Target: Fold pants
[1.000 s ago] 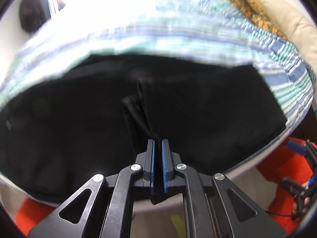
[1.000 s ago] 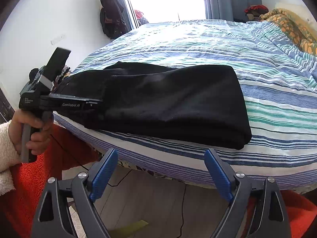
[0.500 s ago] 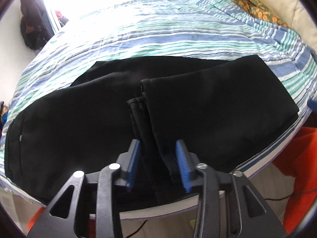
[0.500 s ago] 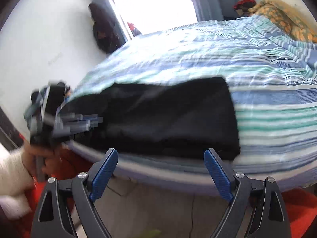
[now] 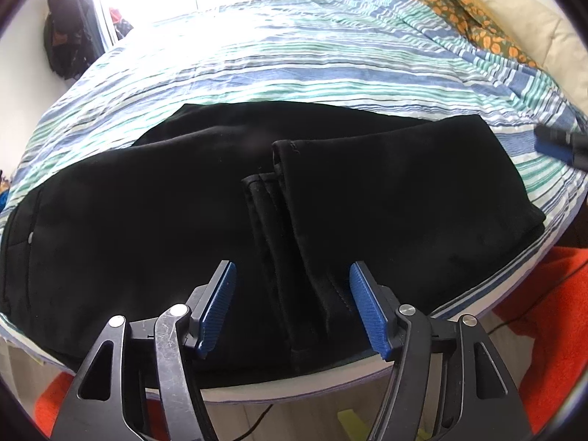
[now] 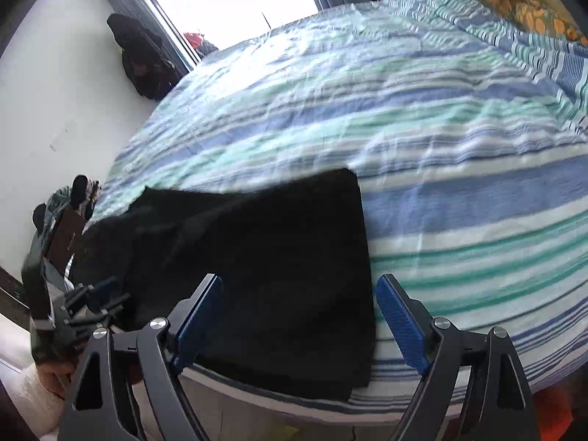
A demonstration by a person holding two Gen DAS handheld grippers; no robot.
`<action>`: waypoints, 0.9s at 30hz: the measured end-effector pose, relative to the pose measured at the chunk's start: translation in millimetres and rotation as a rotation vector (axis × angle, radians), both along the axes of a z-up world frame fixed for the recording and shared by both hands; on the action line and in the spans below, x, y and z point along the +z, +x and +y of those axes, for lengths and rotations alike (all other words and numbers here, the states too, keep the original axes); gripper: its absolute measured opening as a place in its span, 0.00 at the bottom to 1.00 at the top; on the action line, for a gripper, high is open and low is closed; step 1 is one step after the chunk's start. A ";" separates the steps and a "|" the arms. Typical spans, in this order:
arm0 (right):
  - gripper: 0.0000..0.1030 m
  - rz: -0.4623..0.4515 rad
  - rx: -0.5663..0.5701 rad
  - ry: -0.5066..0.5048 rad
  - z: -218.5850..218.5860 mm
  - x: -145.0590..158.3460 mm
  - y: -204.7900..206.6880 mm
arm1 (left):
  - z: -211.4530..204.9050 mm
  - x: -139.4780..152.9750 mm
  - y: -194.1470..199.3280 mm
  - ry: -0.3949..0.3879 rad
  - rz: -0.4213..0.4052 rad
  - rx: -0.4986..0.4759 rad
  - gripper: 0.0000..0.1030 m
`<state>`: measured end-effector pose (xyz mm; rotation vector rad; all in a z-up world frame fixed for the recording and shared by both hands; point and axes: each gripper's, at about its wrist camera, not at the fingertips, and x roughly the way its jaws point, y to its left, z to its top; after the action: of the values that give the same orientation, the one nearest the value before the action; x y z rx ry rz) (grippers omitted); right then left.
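Note:
Black pants [image 5: 183, 202] lie folded along the near edge of a striped bed. The leg hems [image 5: 279, 198] lie folded back over the middle of the pants. My left gripper [image 5: 292, 307] is open and empty, just in front of the hems at the bed edge. My right gripper [image 6: 299, 321] is open and empty, low at the bed edge over the right folded end of the pants [image 6: 294, 257]. The left gripper also shows at the left of the right wrist view [image 6: 88, 305], held by a hand.
A blue, green and white striped cover [image 5: 294, 62] spreads over the bed. An orange patterned blanket [image 5: 452, 7] lies at the far right. An orange rug [image 5: 551, 323] lies on the floor beside the bed. A dark bag [image 6: 143, 62] hangs by the window.
My left gripper opened, let go of the leg hems and pulled back a little. My right gripper moved in closer to the right end of the pants.

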<state>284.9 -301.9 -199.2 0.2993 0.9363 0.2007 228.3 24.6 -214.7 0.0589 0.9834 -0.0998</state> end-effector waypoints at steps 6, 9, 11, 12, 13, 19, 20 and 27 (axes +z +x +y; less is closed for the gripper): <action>0.85 0.104 0.054 -0.020 23.6 -27.8 41.7 | 1.7 5.6 -4.3 0.008 -0.017 0.017 0.65; 0.85 0.169 0.033 -0.084 27.1 -51.3 46.5 | 12.2 13.6 -11.5 -0.001 -0.047 0.039 0.73; 0.84 0.096 0.023 -0.083 25.8 -37.0 35.0 | 24.9 19.4 -16.0 -0.016 -0.072 0.079 0.82; 0.84 0.052 0.017 -0.068 23.6 -24.1 28.5 | 30.3 21.0 -17.1 -0.024 -0.080 0.095 0.85; 0.84 0.011 0.018 -0.061 22.6 -11.9 20.7 | 37.2 22.8 -17.5 -0.036 -0.087 0.117 0.85; 0.85 -0.153 0.021 -0.153 23.5 15.4 -46.1 | 64.4 28.5 -13.0 -0.122 -0.084 0.222 0.85; 0.85 -0.166 0.002 -0.171 20.4 12.4 -61.2 | 65.7 29.4 -12.9 -0.121 -0.085 0.231 0.85; 0.89 -0.155 -0.107 -0.220 1.6 -2.8 -100.6 | 73.8 25.6 -13.9 -0.002 -0.074 0.298 0.85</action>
<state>184.2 -300.2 -202.0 0.1281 0.7790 0.0210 214.4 98.4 -189.1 -0.0858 0.9080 0.1740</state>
